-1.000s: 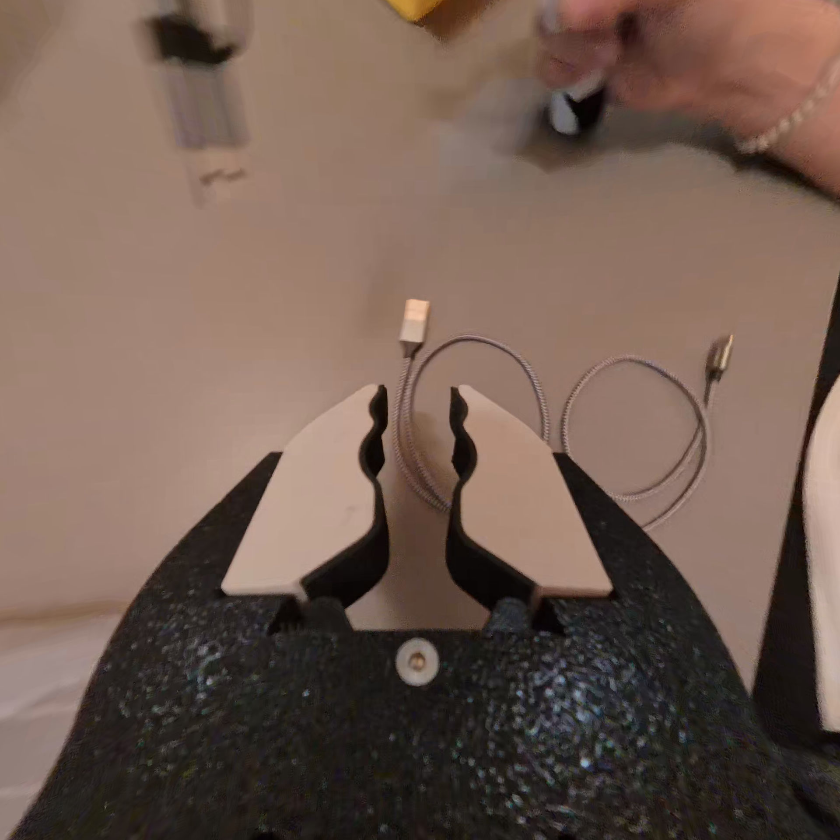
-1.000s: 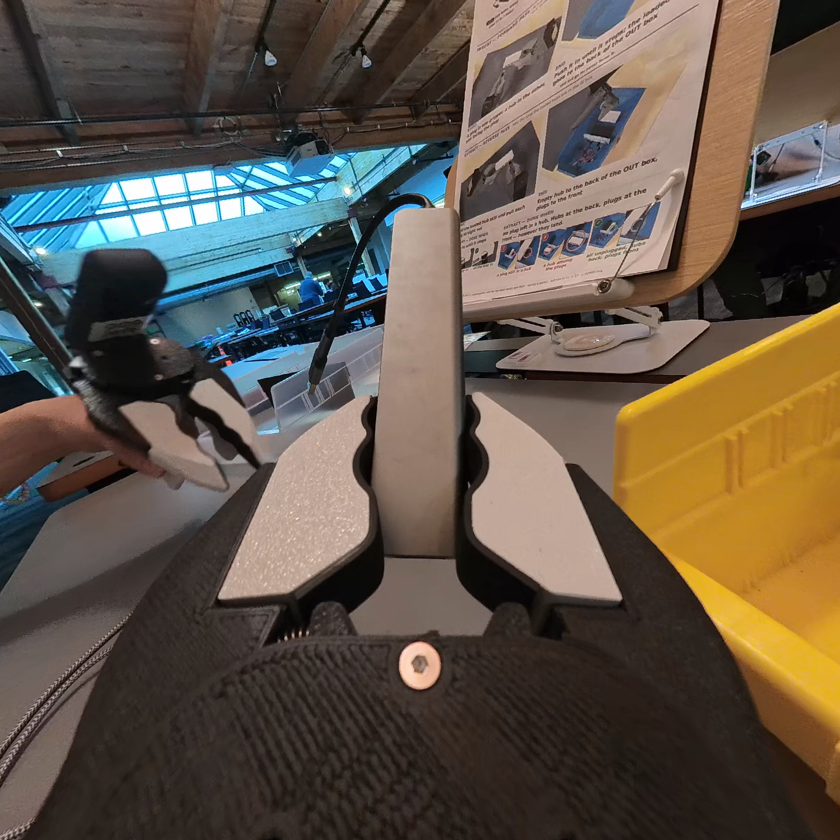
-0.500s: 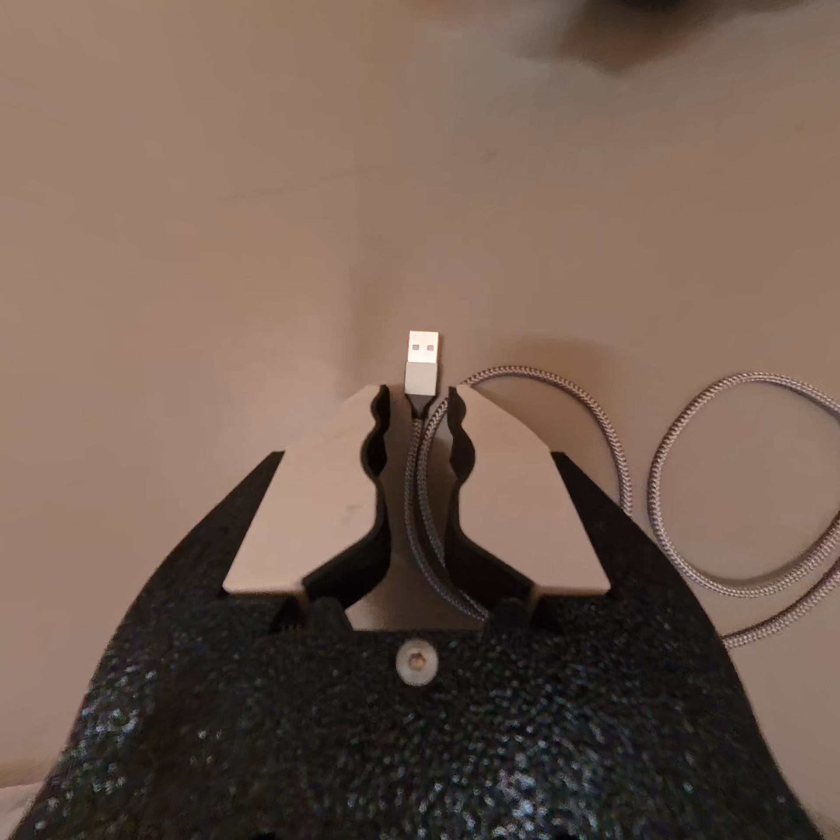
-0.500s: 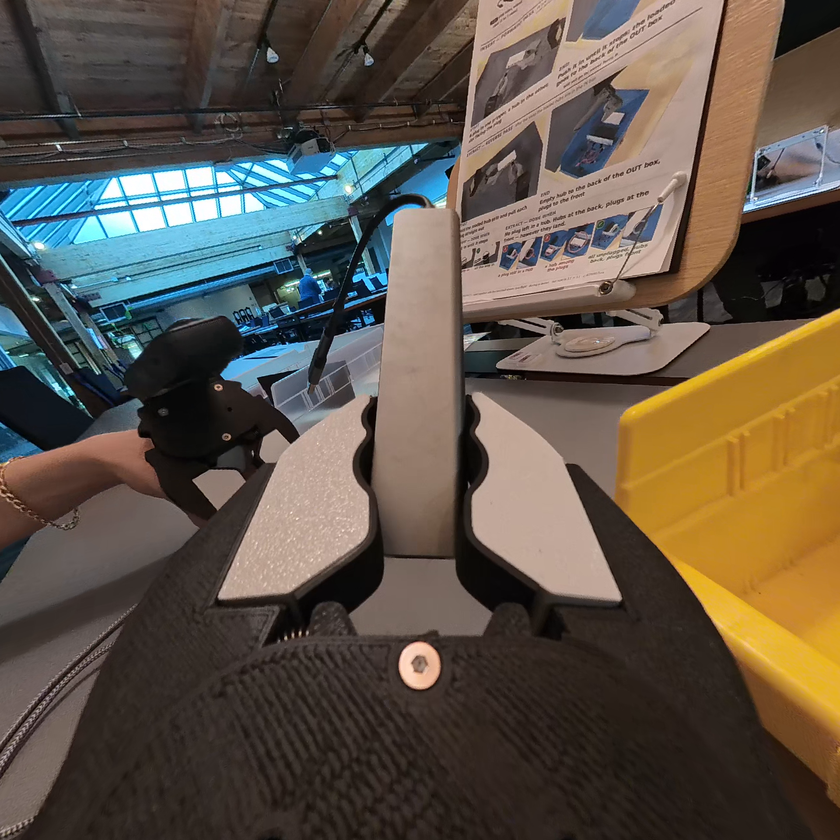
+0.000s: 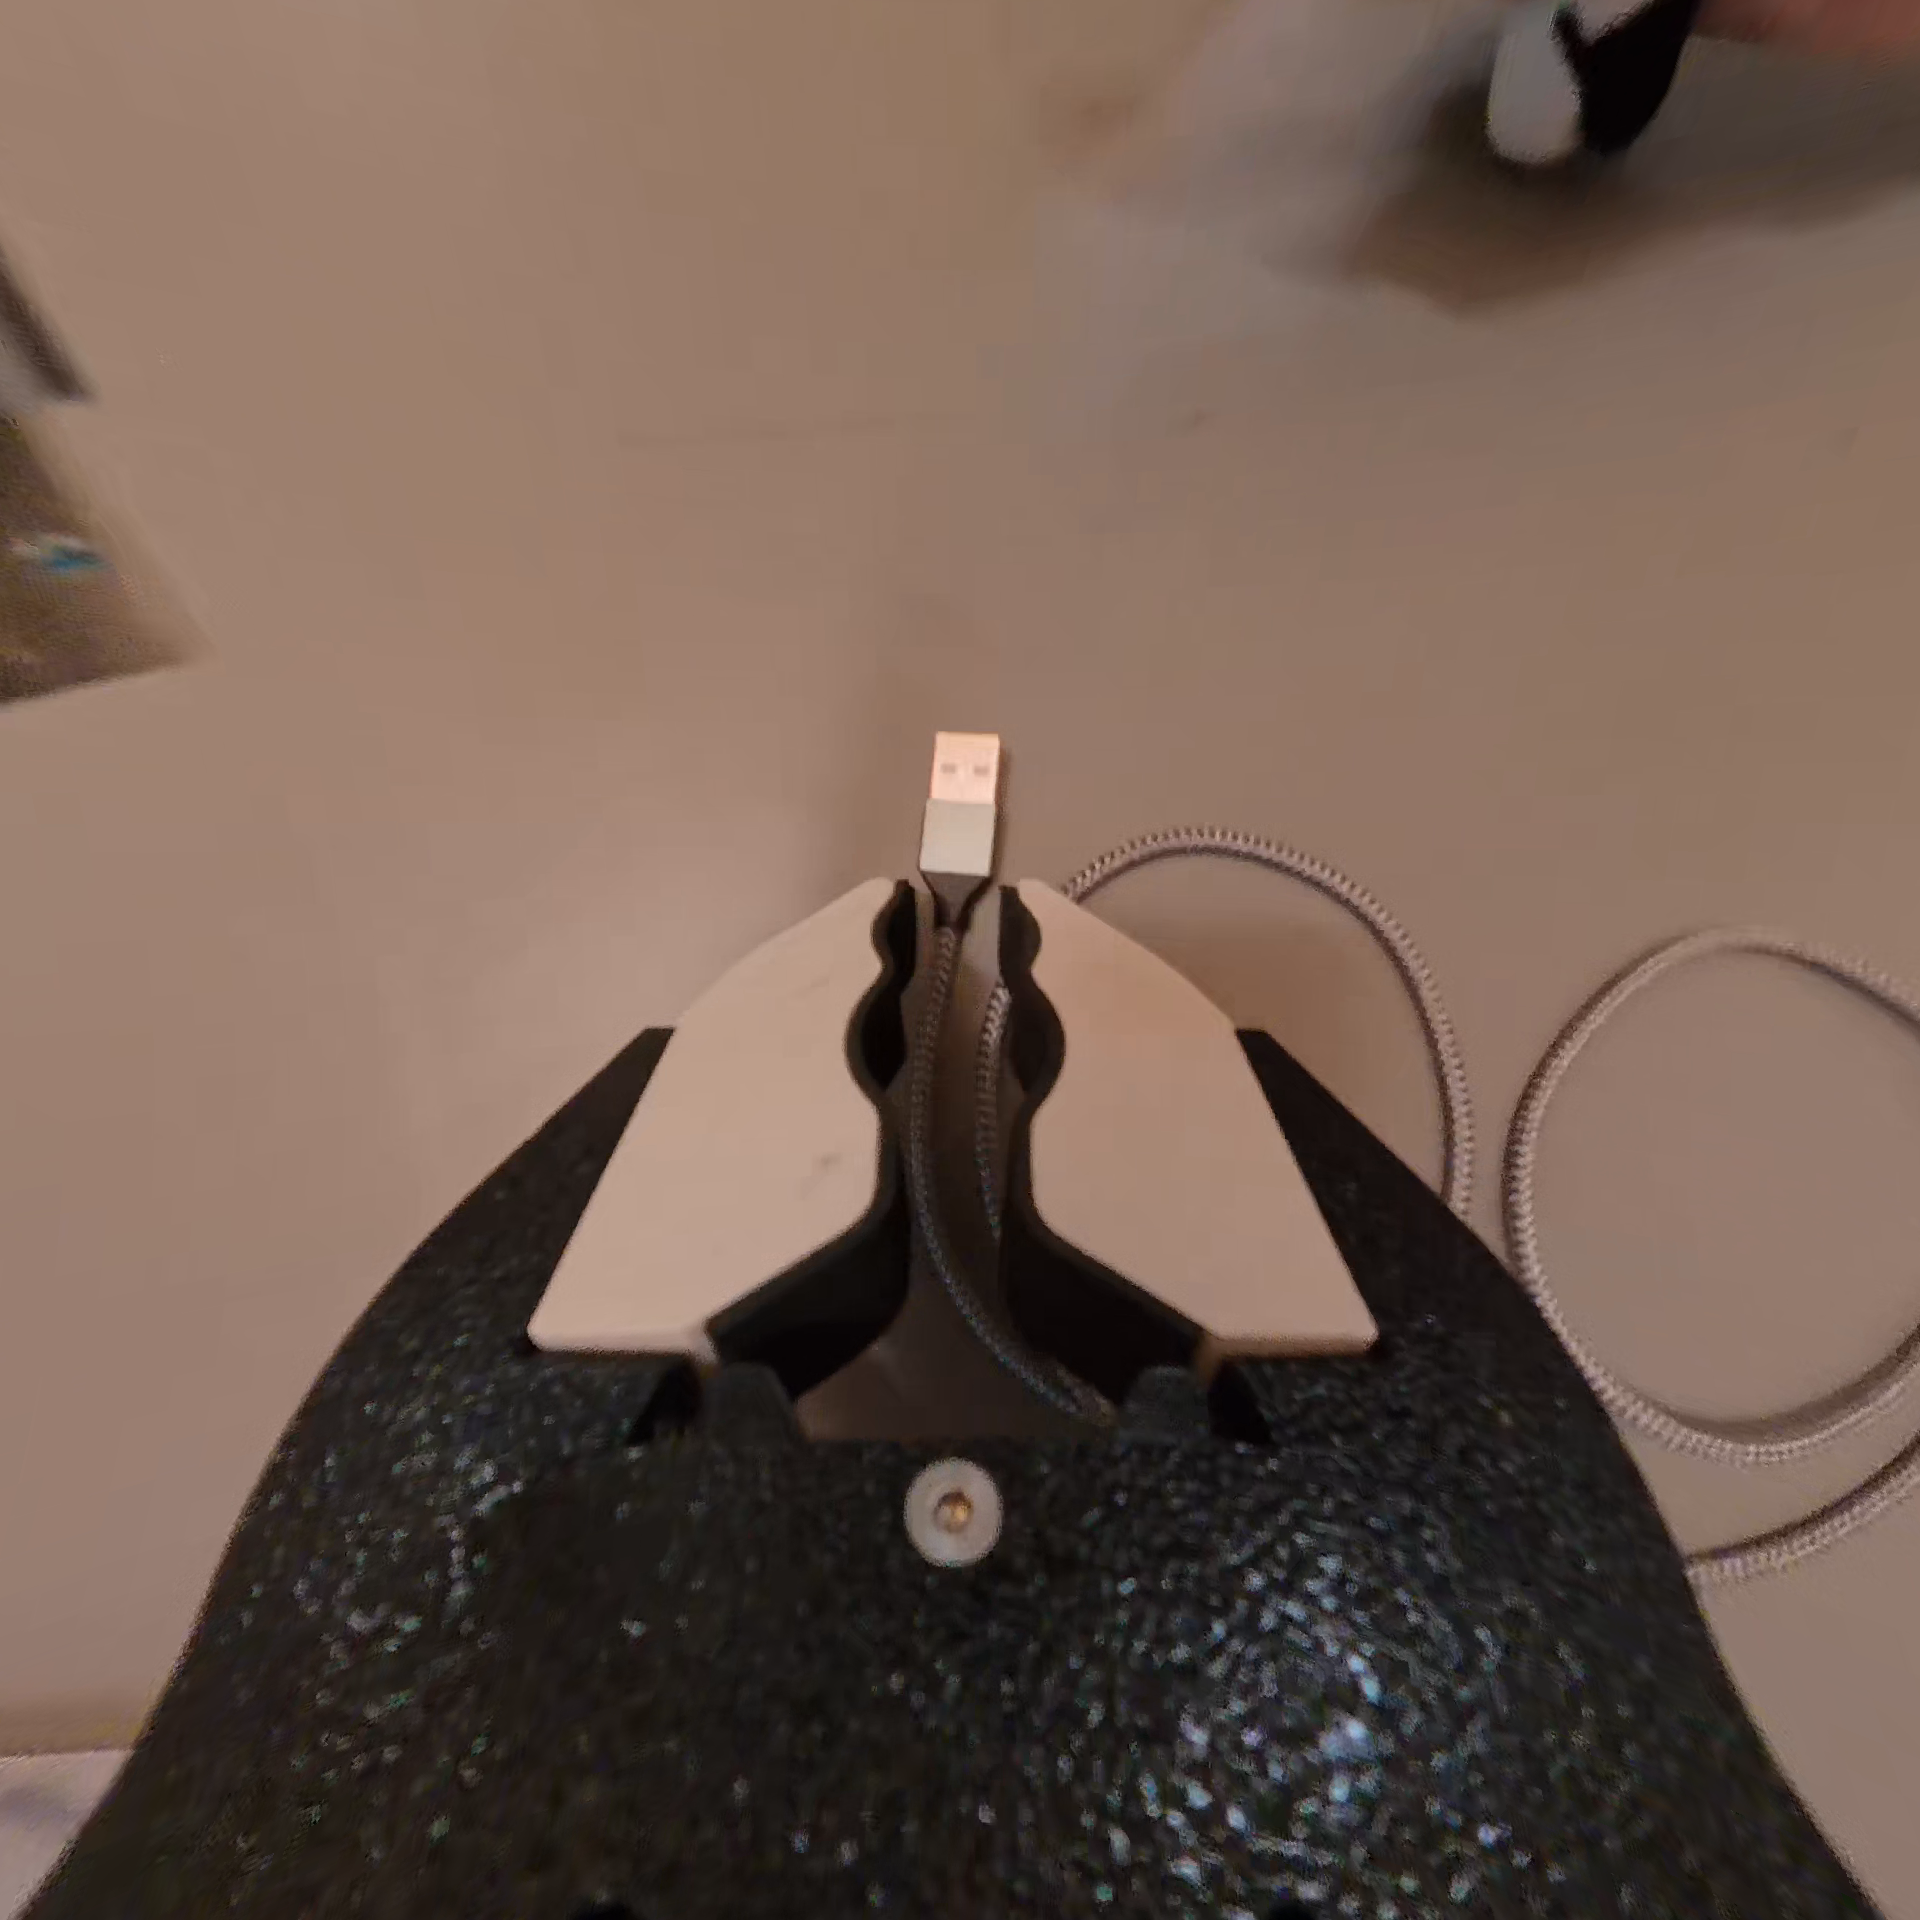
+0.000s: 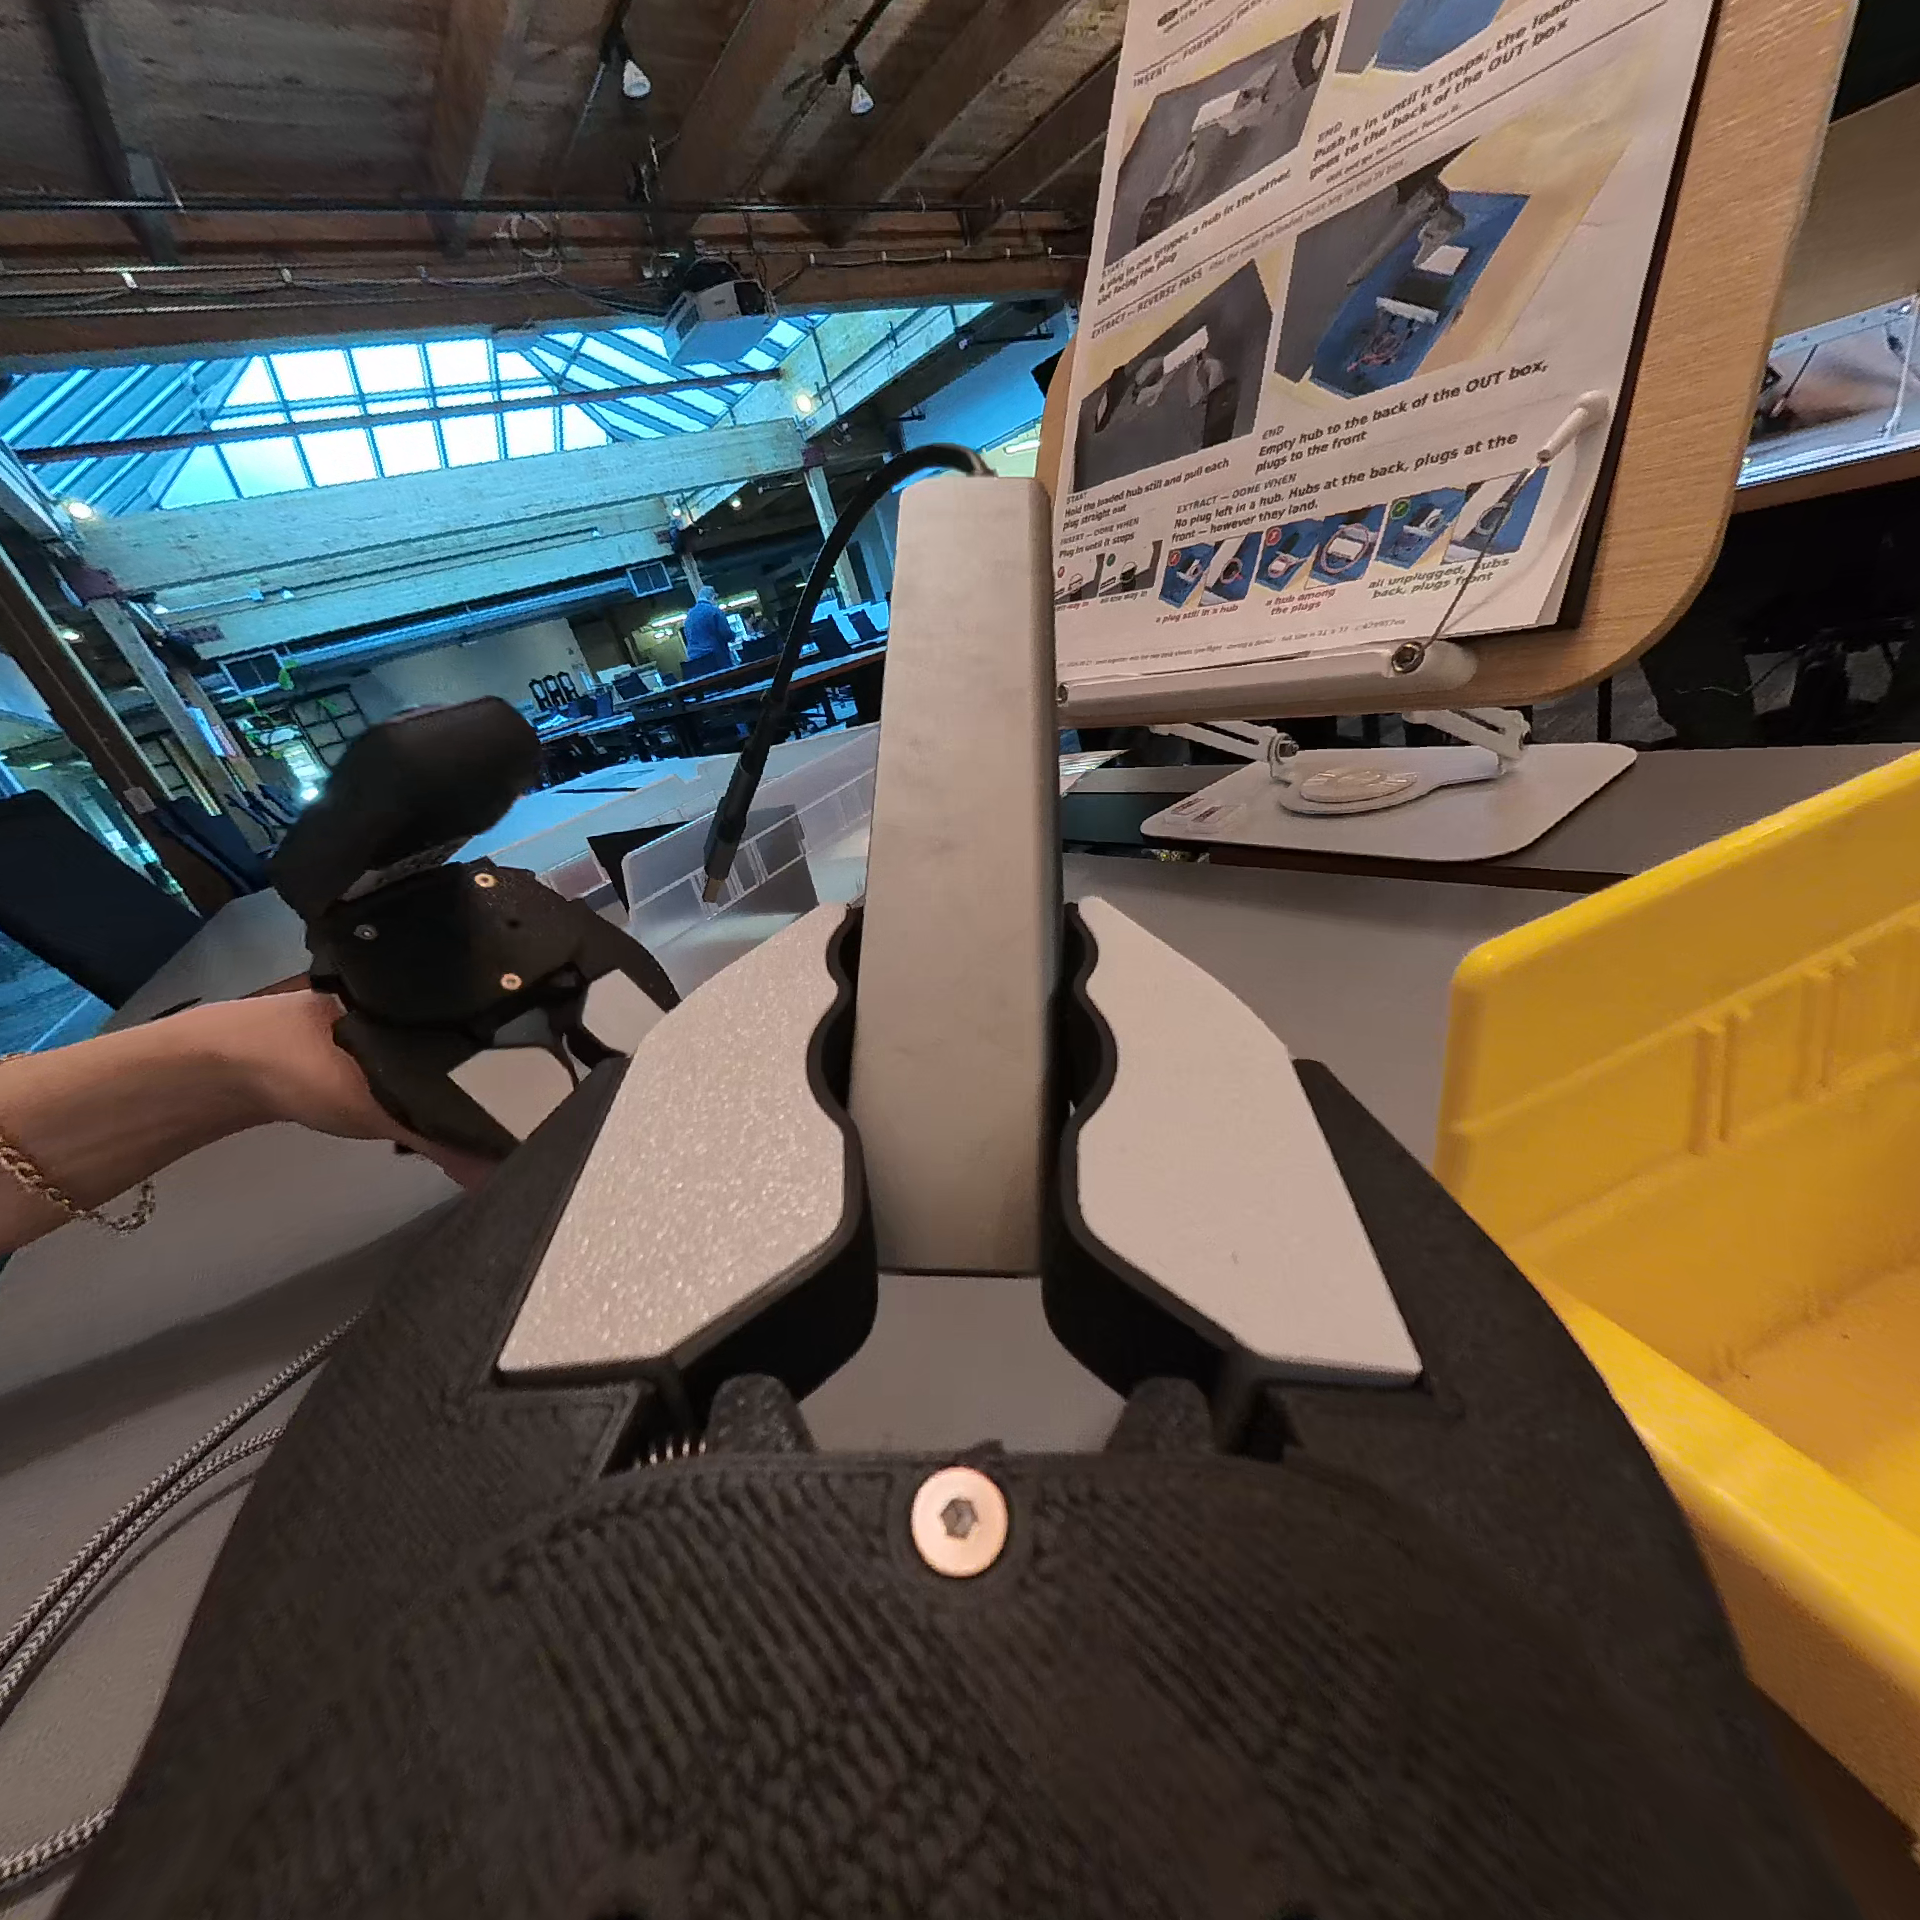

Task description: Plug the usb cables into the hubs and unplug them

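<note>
My left gripper (image 5: 958, 896) is shut on a grey braided USB cable (image 5: 1455, 1049) just behind its silver plug (image 5: 966, 800), which sticks out past the fingertips. Two strands of the cable run back between the jaws, and the rest loops on the table to the right. My right gripper (image 6: 961, 920) is shut on a grey USB hub (image 6: 961, 790) and holds it upright above the table. The hub's own black lead (image 6: 774, 707) hangs over to the left. The left gripper (image 6: 447, 935) shows in the right wrist view, held by a hand low over the table.
A yellow bin (image 6: 1714, 1122) stands close on the right. An instruction sheet on a wooden stand (image 6: 1351, 312) is at the back right, with a clear plastic tray (image 6: 665, 852) behind the table. A paper (image 5: 62, 561) lies on the far left. Braided cable (image 6: 94, 1548) trails at the lower left.
My left gripper came down over the cable and its jaws narrowed onto it behind the plug. The right gripper kept the hub still.
</note>
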